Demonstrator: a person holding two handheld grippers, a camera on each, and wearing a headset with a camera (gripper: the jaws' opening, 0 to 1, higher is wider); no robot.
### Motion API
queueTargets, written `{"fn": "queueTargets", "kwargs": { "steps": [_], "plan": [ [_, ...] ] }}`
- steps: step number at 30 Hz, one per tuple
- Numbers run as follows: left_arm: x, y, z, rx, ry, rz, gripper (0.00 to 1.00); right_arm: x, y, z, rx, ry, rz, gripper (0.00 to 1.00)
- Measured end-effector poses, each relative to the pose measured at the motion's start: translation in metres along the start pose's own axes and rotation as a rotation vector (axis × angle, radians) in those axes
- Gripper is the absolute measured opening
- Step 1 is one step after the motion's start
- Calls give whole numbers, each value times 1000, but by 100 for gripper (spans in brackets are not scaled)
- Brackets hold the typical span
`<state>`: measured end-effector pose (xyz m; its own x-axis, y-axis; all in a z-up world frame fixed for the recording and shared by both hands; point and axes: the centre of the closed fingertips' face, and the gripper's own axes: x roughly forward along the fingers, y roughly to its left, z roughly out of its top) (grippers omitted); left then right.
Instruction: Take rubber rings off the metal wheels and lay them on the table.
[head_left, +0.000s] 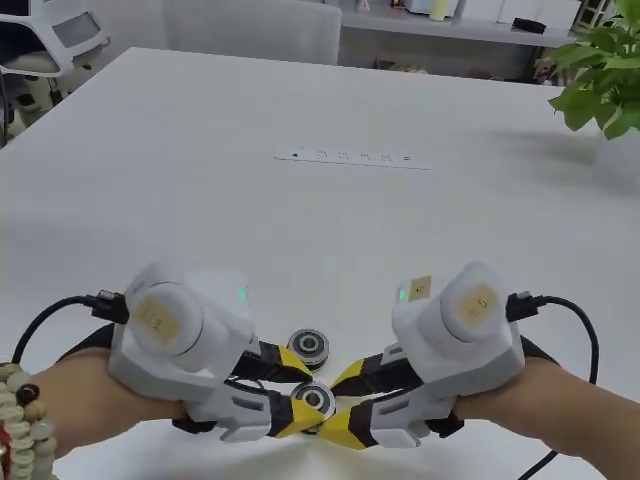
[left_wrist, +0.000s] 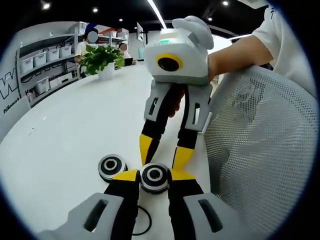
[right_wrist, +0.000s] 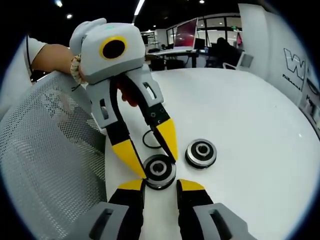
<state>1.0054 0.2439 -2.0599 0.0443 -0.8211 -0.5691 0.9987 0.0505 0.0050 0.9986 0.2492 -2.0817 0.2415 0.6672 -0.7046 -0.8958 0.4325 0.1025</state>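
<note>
Rubber ring (left_wrist: 149, 220), black and loose, lies flat on the white bench (left_wrist: 60, 145) beneath the left gripper's (left_wrist: 153, 175) jaws, behind their yellow tips. At the tips, a metal wheel (left_wrist: 154, 178) sits flat between them, and the jaws are closed onto its sides. The right gripper (right_wrist: 161, 185) faces in from the opposite side with its jaws part open and its tips at the same wheel's rim; whether they grip is unclear. A second wheel (left_wrist: 112, 166) rests just outside the left jaws.
</note>
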Motion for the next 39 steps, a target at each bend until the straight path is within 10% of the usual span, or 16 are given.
{"fn": "queueTargets", "kwargs": {
  "steps": [19, 39],
  "plan": [
    [0, -7, -1, 75, -13, -6, 8, 0, 1, 0, -42, 9, 2, 19],
    [2, -2, 0, 31, -42, 7, 8, -2, 0, -1, -109, 28, -5, 15]
  ]
}}
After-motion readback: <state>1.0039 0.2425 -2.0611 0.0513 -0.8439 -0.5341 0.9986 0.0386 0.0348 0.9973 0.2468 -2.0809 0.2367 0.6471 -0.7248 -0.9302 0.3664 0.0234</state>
